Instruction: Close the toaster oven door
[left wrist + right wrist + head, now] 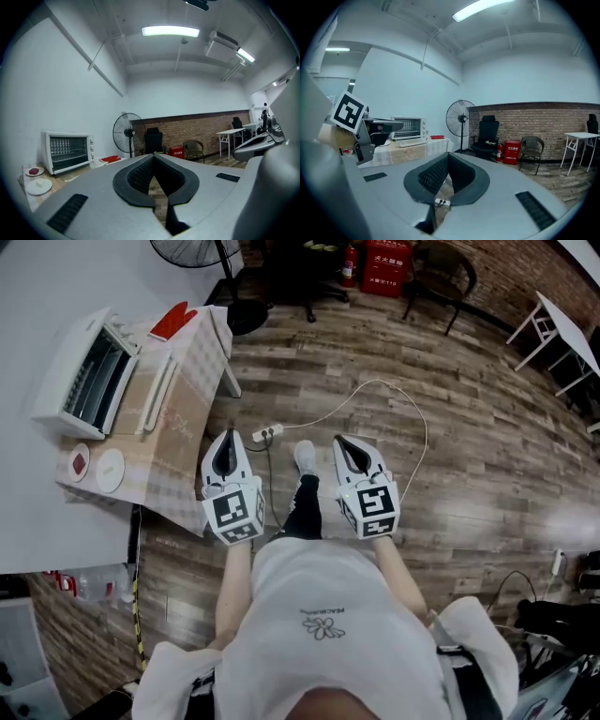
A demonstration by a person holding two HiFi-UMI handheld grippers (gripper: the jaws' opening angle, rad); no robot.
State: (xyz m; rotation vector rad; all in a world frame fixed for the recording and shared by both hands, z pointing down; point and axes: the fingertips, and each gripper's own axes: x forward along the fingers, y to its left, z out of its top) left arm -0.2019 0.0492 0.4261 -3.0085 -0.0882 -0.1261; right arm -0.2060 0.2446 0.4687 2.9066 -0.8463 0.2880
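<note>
Approach step, I reckon: the oven (89,376) sits on the tabletop (178,479), with its door (155,395) lying flat open in front. The left gripper (225,437) and right gripper (343,441) are both clenched empty, well apart from the oven. Next: reach over and lift that door.

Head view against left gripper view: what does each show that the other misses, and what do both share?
Only the head view: the person's torso, the power strip and its white cable on the floor. Only the left gripper view: the ceiling light and the left gripper with its jaws end-on, shut with nothing between them. Both: the toaster oven with its door folded down open, two plates beside it, the red mitt and the fan.
</note>
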